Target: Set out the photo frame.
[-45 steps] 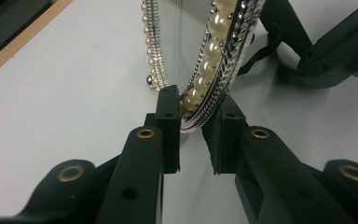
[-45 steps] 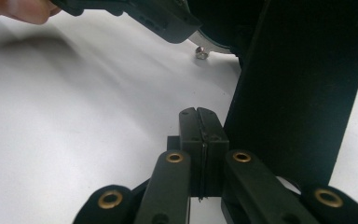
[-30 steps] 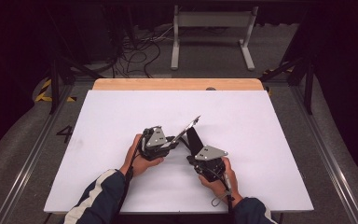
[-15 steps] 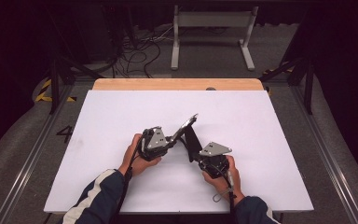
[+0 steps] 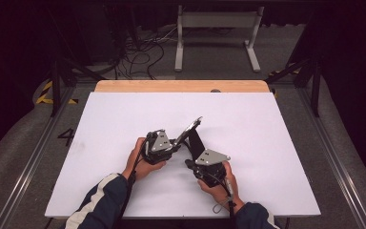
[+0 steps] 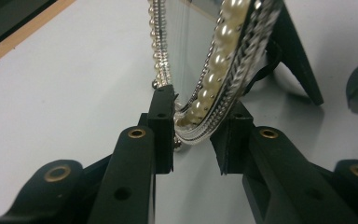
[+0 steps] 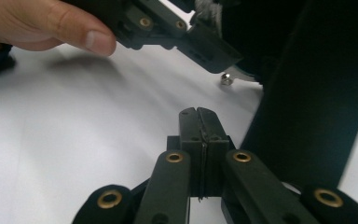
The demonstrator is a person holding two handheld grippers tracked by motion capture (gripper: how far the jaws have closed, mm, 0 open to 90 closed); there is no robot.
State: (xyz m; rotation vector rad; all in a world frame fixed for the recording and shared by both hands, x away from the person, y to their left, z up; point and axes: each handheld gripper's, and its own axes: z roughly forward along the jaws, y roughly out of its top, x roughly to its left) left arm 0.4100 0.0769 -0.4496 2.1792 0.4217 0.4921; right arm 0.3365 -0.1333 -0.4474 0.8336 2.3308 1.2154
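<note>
One oval mirror (image 6: 200, 60) stands tilted near the middle of the white tabletop (image 5: 267, 143). Its frame is silver metal, rimmed by a row of round cream pearls beside a finer beaded, rope-like silver band. The glass is smooth and reflects pale light. One flat, matte black easel stand (image 5: 195, 141) props it from behind; in the right gripper view this stand (image 7: 317, 93) shows as a broad dark slab just right of the fingers.

Left gripper (image 6: 192, 133): two black, blocky fingers with brass-coloured rivets, set slightly apart on either side of the mirror's lower rim. The left one touches the frame edge; whether the right one does, I cannot tell. In the high view the left gripper (image 5: 175, 143) meets the mirror (image 5: 190, 130) from its left.

Right gripper (image 7: 200, 122): fingers pressed together, holding nothing, low over the tabletop beside the stand. Seen from above, the right gripper (image 5: 190, 160) sits just behind the stand.

One small round silver foot (image 7: 224, 79) of the frame rests on the tabletop.
</note>
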